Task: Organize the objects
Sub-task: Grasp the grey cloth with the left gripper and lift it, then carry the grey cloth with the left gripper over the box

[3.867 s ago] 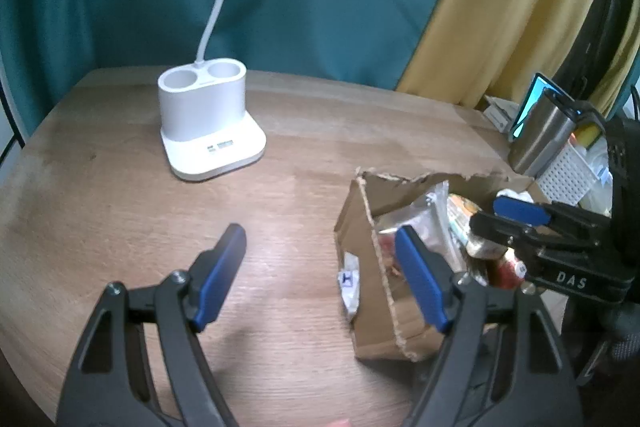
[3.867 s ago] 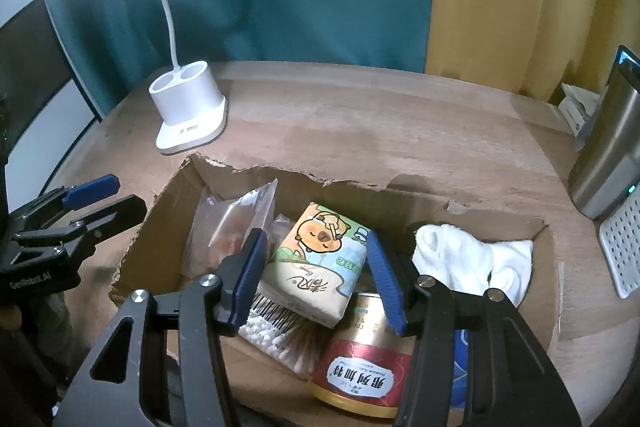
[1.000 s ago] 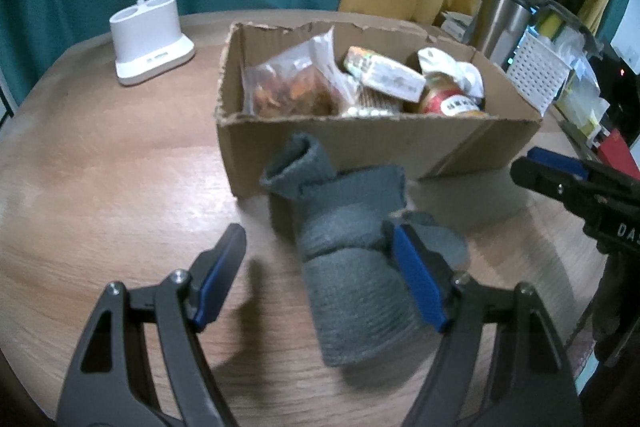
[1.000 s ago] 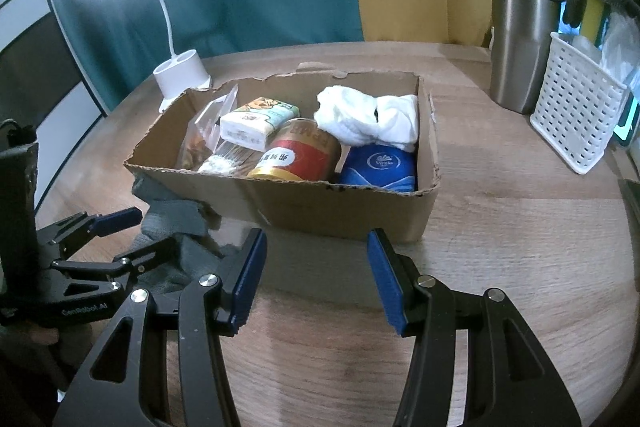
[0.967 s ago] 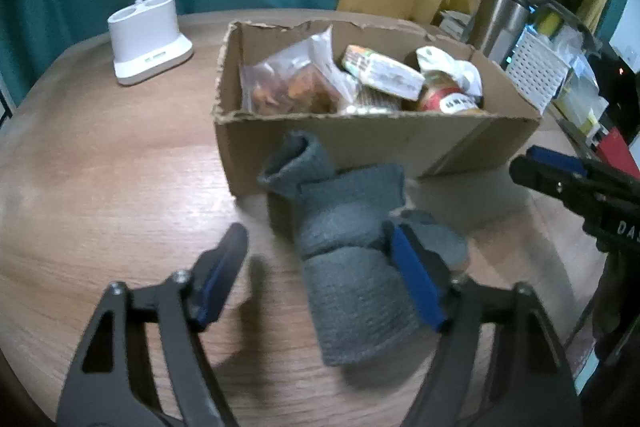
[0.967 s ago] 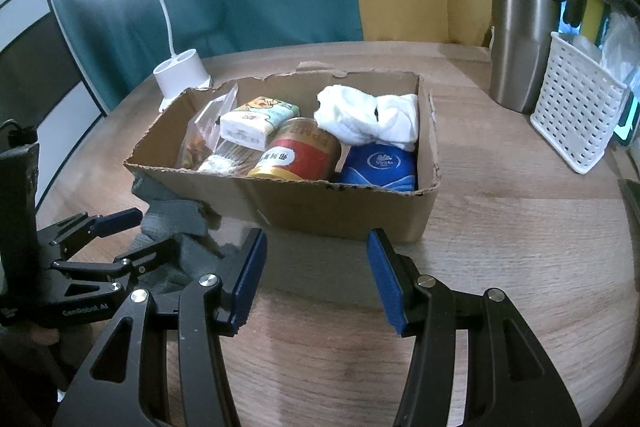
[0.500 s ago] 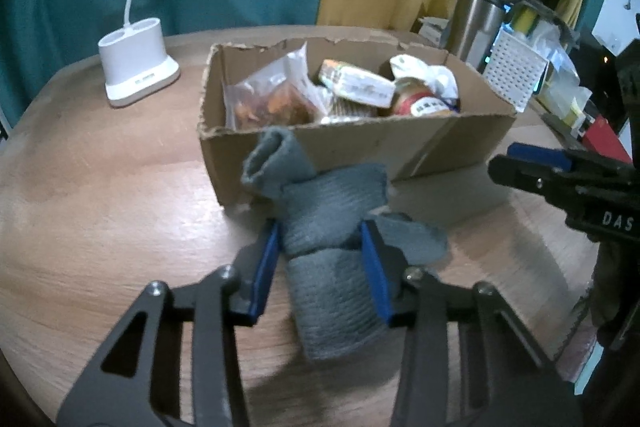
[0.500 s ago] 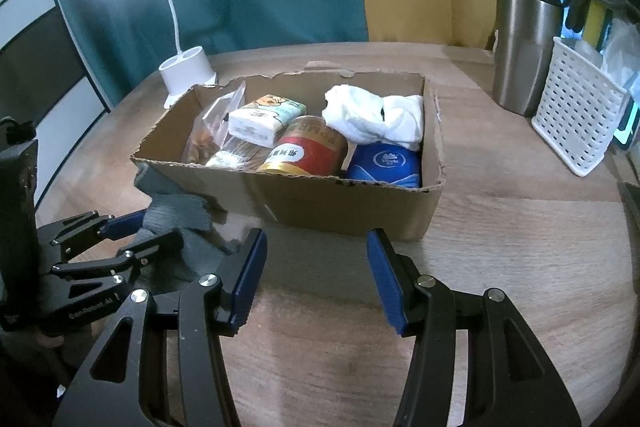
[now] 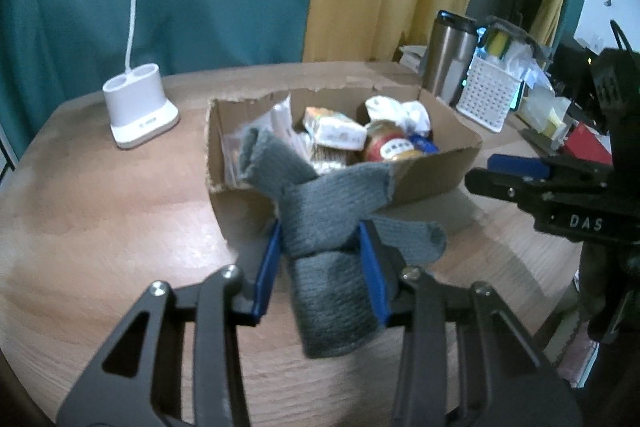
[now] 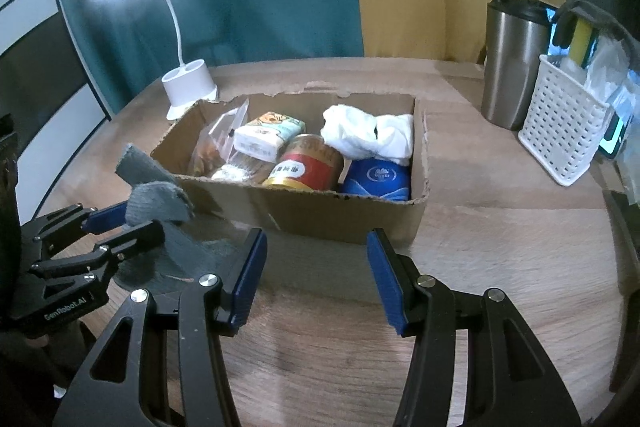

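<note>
Two handheld grippers work a round wooden table, where a torn cardboard box already holds a snack bag, tissue pack, red can, blue pouch and white cloth. Just in front of the box's near-left corner, the left gripper has just closed its blue pads on grey socks, pinching the bundle at its middle, with loose ends flopping toward the box wall. Risk, as judged here: the mid-bundle pinch leaves tails free to snag on the ragged box rim, or one sock could slide out. In front of the box, the right gripper hovers part-open over bare wood, holding and touching nothing.
</note>
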{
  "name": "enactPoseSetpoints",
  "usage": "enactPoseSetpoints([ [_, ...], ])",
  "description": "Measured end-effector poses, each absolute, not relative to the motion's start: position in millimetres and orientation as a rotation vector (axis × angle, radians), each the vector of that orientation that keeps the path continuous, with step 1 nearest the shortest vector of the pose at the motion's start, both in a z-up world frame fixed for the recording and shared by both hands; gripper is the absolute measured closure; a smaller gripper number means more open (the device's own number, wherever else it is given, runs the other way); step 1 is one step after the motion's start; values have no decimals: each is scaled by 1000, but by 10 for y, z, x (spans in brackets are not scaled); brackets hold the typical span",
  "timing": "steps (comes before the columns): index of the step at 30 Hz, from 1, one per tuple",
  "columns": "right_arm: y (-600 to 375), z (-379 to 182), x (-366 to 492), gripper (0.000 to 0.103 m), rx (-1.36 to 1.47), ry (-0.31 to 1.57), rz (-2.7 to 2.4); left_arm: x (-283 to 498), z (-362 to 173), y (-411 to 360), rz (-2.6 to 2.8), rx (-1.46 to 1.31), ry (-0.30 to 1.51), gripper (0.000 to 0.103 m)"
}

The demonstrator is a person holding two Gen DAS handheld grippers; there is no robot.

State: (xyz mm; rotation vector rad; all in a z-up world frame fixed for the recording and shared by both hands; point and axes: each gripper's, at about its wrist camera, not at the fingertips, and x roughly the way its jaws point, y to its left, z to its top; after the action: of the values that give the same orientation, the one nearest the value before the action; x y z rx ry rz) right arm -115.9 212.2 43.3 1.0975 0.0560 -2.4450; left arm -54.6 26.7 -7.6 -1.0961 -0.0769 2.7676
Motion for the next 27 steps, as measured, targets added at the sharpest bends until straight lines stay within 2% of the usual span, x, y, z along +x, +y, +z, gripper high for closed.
enactPoseSetpoints([
  [27, 2111, 793, -1362, 48, 1016, 57, -2499, -795, 465, 83, 2812, -937, -101, 63],
])
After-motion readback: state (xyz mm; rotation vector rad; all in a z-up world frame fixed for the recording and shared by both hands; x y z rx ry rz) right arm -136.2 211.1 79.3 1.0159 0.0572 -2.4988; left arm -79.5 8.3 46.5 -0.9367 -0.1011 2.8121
